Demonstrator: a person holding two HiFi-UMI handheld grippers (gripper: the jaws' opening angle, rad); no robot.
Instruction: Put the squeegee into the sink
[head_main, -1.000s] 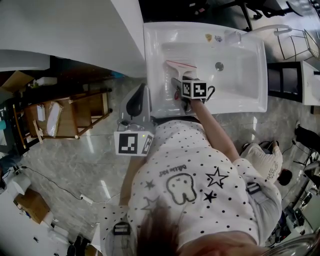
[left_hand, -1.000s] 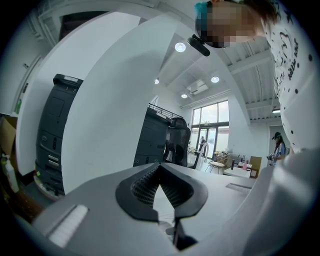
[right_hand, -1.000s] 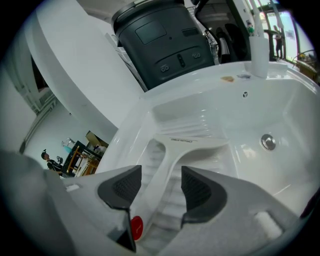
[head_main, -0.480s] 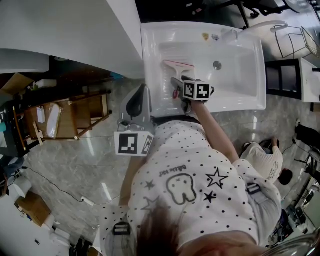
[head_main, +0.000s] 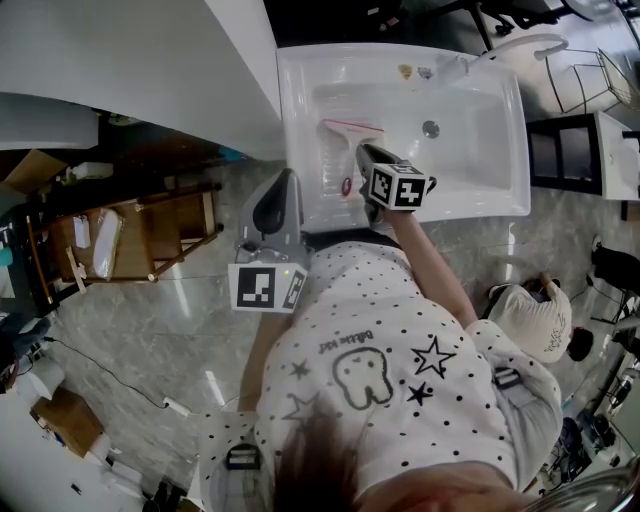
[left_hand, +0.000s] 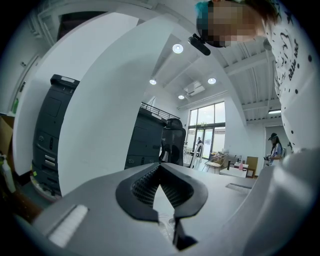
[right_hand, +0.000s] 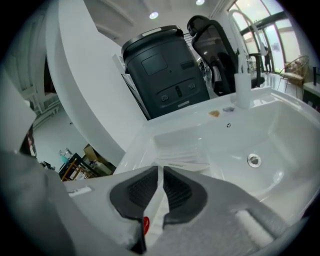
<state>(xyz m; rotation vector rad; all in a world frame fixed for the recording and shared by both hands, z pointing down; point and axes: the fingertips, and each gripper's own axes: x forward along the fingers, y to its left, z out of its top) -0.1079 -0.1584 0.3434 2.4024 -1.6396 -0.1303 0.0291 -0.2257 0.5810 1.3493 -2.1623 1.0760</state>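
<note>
**Once the squeegee's in the sink, back out clean**

Since the squeegee (head_main: 350, 133) is already lying down in the basin of the sink (head_main: 300, 80), over by the left wall and well apart from the drain (head_main: 431, 128), I'd call the drop itself done. What's left is getting out without messing it up.

The right gripper (right_hand: 161, 170) hovers just above the handle end, near the sink's front edge. Its jaws have just been closing and are down to a thin slit. As far as I can tell nothing is pinched in there. The white you see through the gap looks like the squeegee lying underneath, not something held.

The left gripper (left_hand: 160, 167) is off to the side, outside the sink's left edge, pointing out into the room with its tips pressed together and nothing in them.

My tips for this bit:
- pull up and back toward the front rim, not sideways, so you don't snag the handle
- keep those jaws tucked in
- clear the rim before swinging away
- leave the left one where it is, it's not needed
</note>
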